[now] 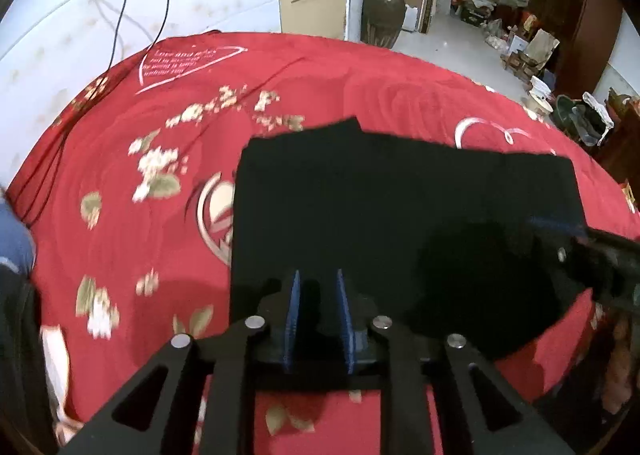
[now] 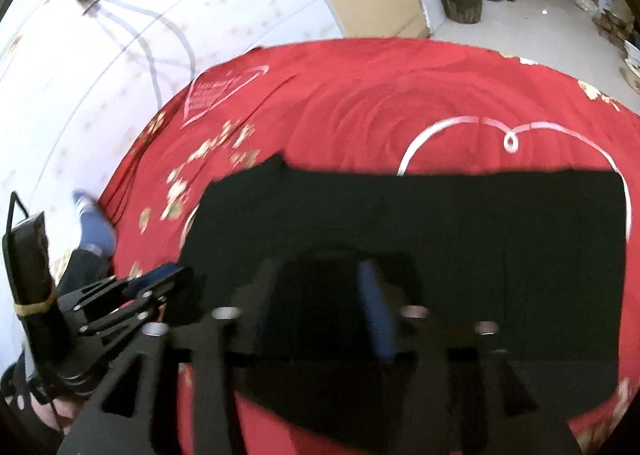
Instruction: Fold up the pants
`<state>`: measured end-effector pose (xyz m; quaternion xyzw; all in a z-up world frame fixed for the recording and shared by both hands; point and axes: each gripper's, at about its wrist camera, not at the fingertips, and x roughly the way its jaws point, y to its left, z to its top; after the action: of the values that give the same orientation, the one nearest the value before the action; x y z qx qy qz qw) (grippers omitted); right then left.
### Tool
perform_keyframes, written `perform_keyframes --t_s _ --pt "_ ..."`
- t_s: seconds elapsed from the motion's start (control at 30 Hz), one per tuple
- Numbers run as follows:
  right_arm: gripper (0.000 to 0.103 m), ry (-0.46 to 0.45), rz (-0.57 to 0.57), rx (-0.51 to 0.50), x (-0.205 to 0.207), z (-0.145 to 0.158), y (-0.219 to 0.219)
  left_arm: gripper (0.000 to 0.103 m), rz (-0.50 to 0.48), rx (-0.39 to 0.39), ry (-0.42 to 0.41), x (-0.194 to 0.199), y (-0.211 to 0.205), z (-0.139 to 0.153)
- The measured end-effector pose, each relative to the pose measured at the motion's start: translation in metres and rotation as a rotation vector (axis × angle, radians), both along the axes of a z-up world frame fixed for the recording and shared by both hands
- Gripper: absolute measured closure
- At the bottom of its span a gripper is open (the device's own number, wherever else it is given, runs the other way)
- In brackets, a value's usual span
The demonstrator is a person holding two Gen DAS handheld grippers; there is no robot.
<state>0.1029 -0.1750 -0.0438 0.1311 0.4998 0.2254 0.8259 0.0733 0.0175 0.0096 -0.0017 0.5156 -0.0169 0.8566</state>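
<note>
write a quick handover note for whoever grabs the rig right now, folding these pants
Left claw: open, over the near left edge of the pants, gripping nothing.
Right claw: blurred, over the near edge; cannot tell if it is open.
Pants: black, lying flat as a wide rectangle on the red bedspread.
Done: appears folded at least once.
Left: probably one more fold, then smooth.

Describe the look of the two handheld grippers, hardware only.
The left gripper has matte black linkage arms with triangular cutouts, round silver pivot pins, and two thin blue finger pads. The right gripper is the same build, blurred here: black arms, silver pins, one blue pad showing. Seen from the right wrist, the left unit carries a black block strapped on with a yellow band and a thin black cable.
</note>
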Motion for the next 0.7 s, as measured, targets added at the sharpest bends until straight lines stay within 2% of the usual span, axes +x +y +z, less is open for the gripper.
perform_keyframes --t_s 0.17,0.23,0.37,0.53,0.7 --pt "0.055 0.093 0.037 -0.068 -0.030 -0.017 0.010 0.081 0.001 -0.018 0.045 -0.018 -0.004 -0.013" --pt "0.064 0.123 0.037 -0.064 -0.031 -0.023 0.012 0.081 0.002 -0.017 0.065 -0.023 -0.008 -0.017" --pt "0.072 0.154 0.045 -0.136 -0.028 -0.035 0.019 0.080 0.003 -0.028 0.084 -0.026 -0.008 -0.028" --pt "0.077 0.138 0.049 -0.182 -0.030 -0.034 0.021 0.079 0.021 -0.060 0.080 -0.027 -0.005 -0.029" --pt "0.077 0.137 0.043 -0.183 -0.031 -0.034 0.019 0.078 0.020 -0.063 0.072 -0.028 -0.005 -0.029"
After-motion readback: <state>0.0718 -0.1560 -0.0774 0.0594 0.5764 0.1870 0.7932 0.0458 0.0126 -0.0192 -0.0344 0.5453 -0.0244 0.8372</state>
